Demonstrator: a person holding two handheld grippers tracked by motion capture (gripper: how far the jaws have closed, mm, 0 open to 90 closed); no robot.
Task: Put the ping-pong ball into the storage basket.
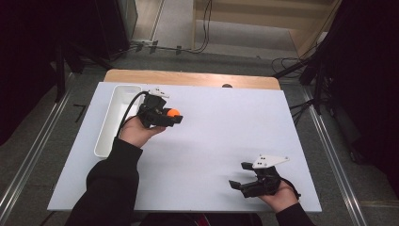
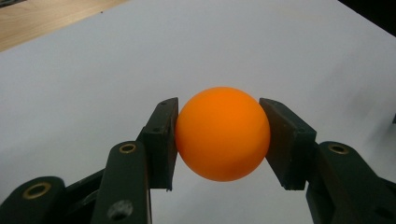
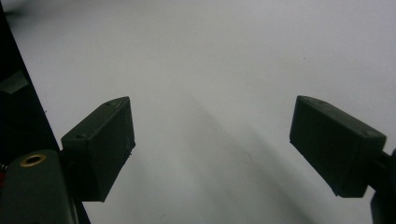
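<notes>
An orange ball [image 1: 173, 113] [image 2: 222, 133] is pinched between the two black jaws of my left gripper [image 1: 175, 116] [image 2: 218, 135], which is shut on it just above the white table, right of the white tray [image 1: 117, 117]. My right gripper [image 1: 240, 175] [image 3: 212, 144] rests near the table's front right edge, open wide, with nothing between its fingers [image 3: 100, 144].
The long white tray lies along the far left of the white tabletop [image 1: 211, 132]. A wooden strip [image 1: 188, 77] borders the far edge. Cables and dark stands [image 1: 306, 66] are on the floor beyond the table.
</notes>
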